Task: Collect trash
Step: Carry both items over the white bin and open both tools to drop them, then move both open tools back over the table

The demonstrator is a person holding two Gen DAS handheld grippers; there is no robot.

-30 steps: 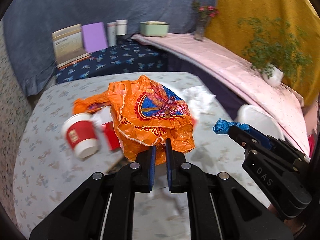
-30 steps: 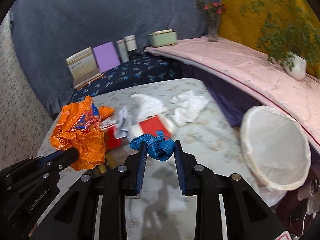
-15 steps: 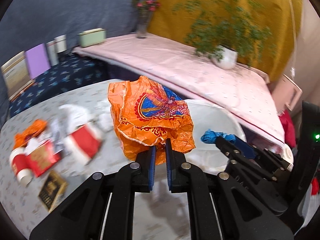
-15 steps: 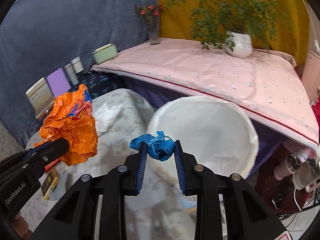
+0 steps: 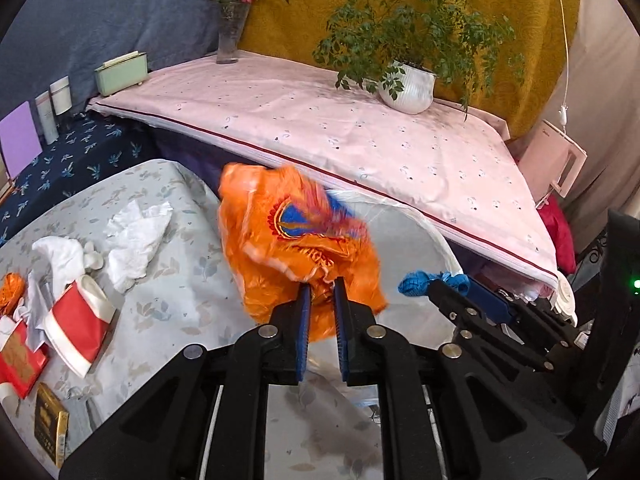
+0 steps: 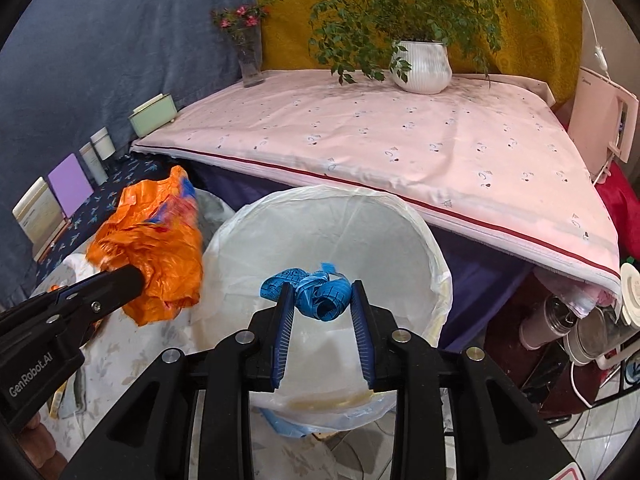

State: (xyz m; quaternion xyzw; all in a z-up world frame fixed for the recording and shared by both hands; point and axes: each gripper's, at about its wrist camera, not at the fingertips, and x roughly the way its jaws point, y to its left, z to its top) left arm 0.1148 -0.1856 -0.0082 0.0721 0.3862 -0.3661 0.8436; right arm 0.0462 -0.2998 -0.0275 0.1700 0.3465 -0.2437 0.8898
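Note:
A crumpled orange plastic bag (image 5: 288, 240) hangs between the fingers of my left gripper (image 5: 320, 292). Its jaws are opening, and the bag is blurred and sagging in the widened gap. It hangs over the near left rim of the white-lined trash bin (image 5: 432, 236). My right gripper (image 6: 320, 292) holds a bundled blue measuring tape (image 6: 316, 296) above the bin's mouth (image 6: 436, 248). Its jaws are opening too, but both pads still touch the tape. From the right wrist, the orange bag (image 6: 160, 240) and left gripper (image 6: 136, 276) show at the left.
On the flowered table lie white tissues (image 5: 136, 236), a tipped red paper cup (image 5: 80, 320), a red packet (image 5: 16, 360) and a small dark box (image 5: 50, 428). Behind the bin a pink-covered ledge holds a potted plant (image 5: 412, 88) and a vase (image 5: 230, 36). Bottles (image 6: 560, 320) stand on the floor at right.
Both grippers swung right from over the littered table to the bin. The left jaws have spread and the orange bag has sagged and blurred. The right jaws have spread slightly around the tape.

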